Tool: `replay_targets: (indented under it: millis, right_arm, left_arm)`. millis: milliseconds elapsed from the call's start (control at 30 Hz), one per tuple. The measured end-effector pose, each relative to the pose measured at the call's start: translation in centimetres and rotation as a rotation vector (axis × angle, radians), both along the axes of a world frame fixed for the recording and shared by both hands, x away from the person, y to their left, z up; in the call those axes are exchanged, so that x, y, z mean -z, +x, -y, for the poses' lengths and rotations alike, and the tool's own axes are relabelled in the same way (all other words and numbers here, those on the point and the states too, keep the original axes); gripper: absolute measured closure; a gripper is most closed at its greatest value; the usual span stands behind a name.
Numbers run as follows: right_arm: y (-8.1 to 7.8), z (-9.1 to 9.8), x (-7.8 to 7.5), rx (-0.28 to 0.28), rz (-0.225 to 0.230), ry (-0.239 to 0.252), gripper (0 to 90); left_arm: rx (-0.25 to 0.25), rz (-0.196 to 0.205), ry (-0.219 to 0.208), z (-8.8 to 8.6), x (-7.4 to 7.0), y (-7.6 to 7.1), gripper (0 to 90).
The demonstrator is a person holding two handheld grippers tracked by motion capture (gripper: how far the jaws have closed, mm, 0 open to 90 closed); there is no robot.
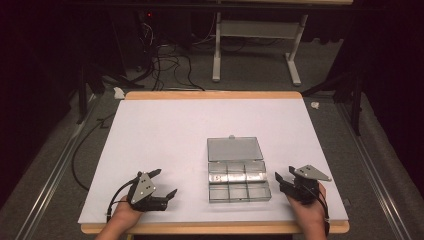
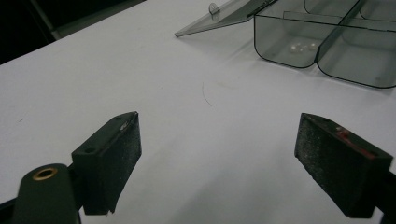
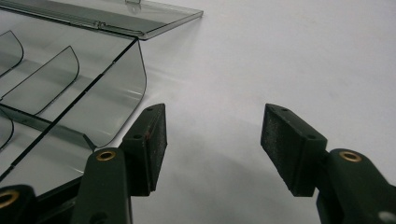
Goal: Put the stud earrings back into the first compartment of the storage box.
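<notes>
A clear plastic organiser box (image 1: 239,181) lies on the white table (image 1: 165,130), right of centre near the front edge. Its lid (image 1: 234,149) is folded open flat behind it, and dividers split it into several compartments. My left gripper (image 1: 164,184) rests low on the table to the box's left, open, with nothing between its jaws. My right gripper (image 1: 283,176) sits just right of the box, also open and holding nothing. In the left gripper view the box (image 2: 327,42) lies ahead to the right; a few small pale bits (image 2: 301,46) lie in one compartment. In the right gripper view the box's wall (image 3: 112,93) stands beside the left jaw.
The table's wooden rim (image 1: 212,95) runs along the far side. Beyond it on the floor lie cables (image 1: 170,65) and the white legs of a stand (image 1: 255,50). Bare table surface lies left of the box and behind it.
</notes>
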State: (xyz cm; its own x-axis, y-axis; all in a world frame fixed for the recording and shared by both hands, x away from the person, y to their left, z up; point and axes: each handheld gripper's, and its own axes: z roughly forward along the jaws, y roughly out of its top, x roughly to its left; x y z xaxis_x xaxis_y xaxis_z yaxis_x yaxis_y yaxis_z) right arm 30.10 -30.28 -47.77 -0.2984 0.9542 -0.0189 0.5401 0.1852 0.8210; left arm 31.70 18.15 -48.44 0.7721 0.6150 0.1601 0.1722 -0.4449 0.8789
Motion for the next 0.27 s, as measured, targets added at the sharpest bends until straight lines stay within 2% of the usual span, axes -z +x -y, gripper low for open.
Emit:
replay_targets:
  millis: [267]
  right_arm:
    - [0.10, -0.02, 0.02, 0.005, -0.011, -0.004, 41.0]
  left_arm:
    - [0.003, 0.004, -0.004, -0.04, 0.00, -0.03, 14.9]
